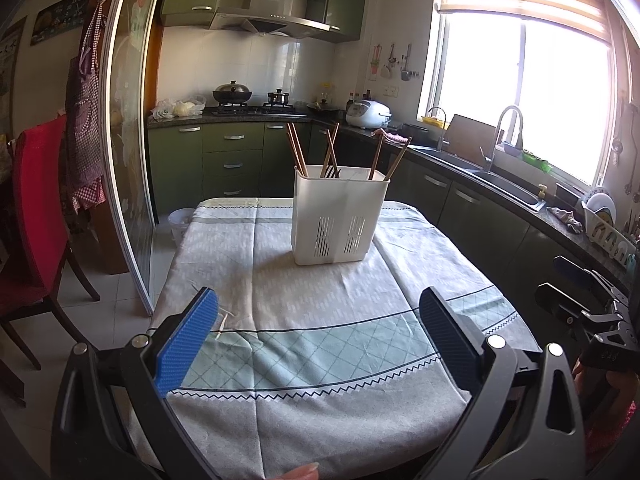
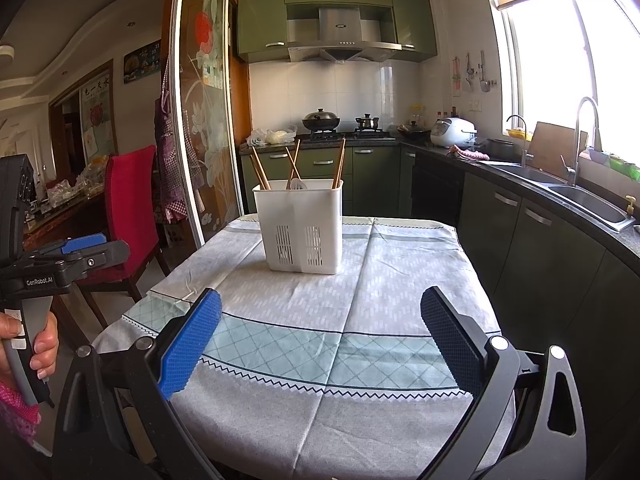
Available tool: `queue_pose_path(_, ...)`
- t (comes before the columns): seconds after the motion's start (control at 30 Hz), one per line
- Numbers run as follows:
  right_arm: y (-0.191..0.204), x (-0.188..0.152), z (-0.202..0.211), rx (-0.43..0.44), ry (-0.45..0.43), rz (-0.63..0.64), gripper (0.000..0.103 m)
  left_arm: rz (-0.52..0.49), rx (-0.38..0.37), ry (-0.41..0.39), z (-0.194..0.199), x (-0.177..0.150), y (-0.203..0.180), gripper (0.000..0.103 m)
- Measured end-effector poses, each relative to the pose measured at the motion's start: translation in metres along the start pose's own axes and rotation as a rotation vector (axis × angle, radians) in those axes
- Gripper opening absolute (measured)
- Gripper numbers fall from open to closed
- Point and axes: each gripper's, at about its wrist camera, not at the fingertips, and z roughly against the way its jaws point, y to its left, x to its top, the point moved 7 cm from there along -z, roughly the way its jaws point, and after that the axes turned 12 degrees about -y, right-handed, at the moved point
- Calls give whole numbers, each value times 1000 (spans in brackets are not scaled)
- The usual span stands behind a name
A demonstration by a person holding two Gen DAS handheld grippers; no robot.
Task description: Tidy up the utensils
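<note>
A: What sits in the middle of the left wrist view?

B: A white utensil holder (image 1: 339, 216), upright on the tablecloth (image 1: 320, 340) toward the far end of the table, just above centre frame. Wooden chopsticks (image 1: 297, 151) lean out of it in several groups: a pair at its left corner, a crossed pair in the middle, two more at its right corner.

A: Anything else in the holder?

B: In the right wrist view, a pale utensil head (image 2: 297, 184) peeks over the rim near the middle; I cannot tell what it is. The holder has slotted vents low on its front face.

A: And the left gripper (image 1: 320, 340)?

B: Its blue-padded fingers (image 1: 188, 340) stand wide apart in the lower half of the frame, with nothing between them but cloth. It hangs over the near end of the table, well apart from the holder.

A: The right gripper (image 2: 320, 336)?

B: The same: fingers spread wide, holding nothing, low in its own frame above the green checked band of the cloth.

A: Do the two see each other?

B: Yes. The left one shows at the left edge of the right wrist view, with a hand (image 2: 38, 344) wrapped round its grip. A red chair (image 2: 128, 216) stands beyond it, left of the table.
</note>
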Motion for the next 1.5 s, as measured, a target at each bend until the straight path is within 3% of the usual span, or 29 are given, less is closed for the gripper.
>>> queue_pose_path(0.83, -1, -5, -4, 4, 5, 3, 98, 25, 26, 12, -3, 1, 10, 96)
queue_pose_path(1.27, -1, -9, -5, 3, 11, 4, 98, 72, -53, 34, -10, 1, 9, 96)
queue_pose_path(1.5, -2, -11, -7, 1, 18, 3, 98, 32, -17, 14, -10, 4, 10, 96)
